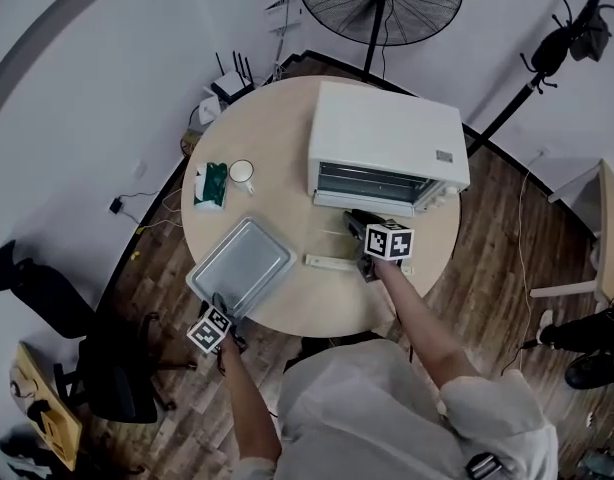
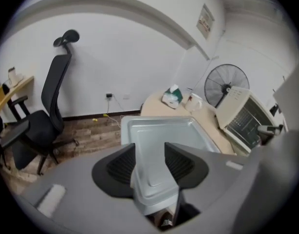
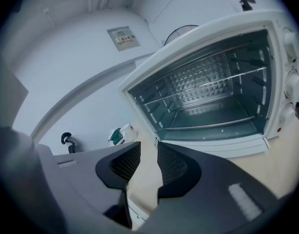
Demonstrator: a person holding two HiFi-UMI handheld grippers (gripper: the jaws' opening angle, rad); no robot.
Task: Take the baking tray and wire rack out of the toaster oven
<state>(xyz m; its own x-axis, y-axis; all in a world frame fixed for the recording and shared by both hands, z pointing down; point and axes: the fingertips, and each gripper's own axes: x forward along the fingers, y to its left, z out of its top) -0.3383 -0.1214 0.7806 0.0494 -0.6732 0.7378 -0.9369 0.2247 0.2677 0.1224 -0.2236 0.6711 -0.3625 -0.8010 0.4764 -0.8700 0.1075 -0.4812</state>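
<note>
The open left tool (image 2: 149, 152), astride the rim of the baking tray (image 1: 240, 265) lying near the edge of the surface (image 1: 287, 158), is risking knocking it off, while the empty, parted right tool (image 3: 148, 152) is facing the wire rack (image 3: 208, 87) sitting in the toaster oven (image 1: 382, 128).

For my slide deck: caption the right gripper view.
Right gripper, jaws apart and empty, faces the open toaster oven with its wire rack inside.

Toaster oven (image 1: 385, 133) mouth wide open, clear run in from right gripper (image 3: 148, 150) in front of it. Wire rack (image 3: 213, 84) spans cavity mid-height, w/ room above & below. Left of oven: mug (image 1: 242, 174), tissue pack (image 1: 210, 185), bare surface (image 1: 287, 158) betw. Front-left: baking tray (image 1: 242, 265). Low white strip (image 1: 332, 262) just in front.
</note>
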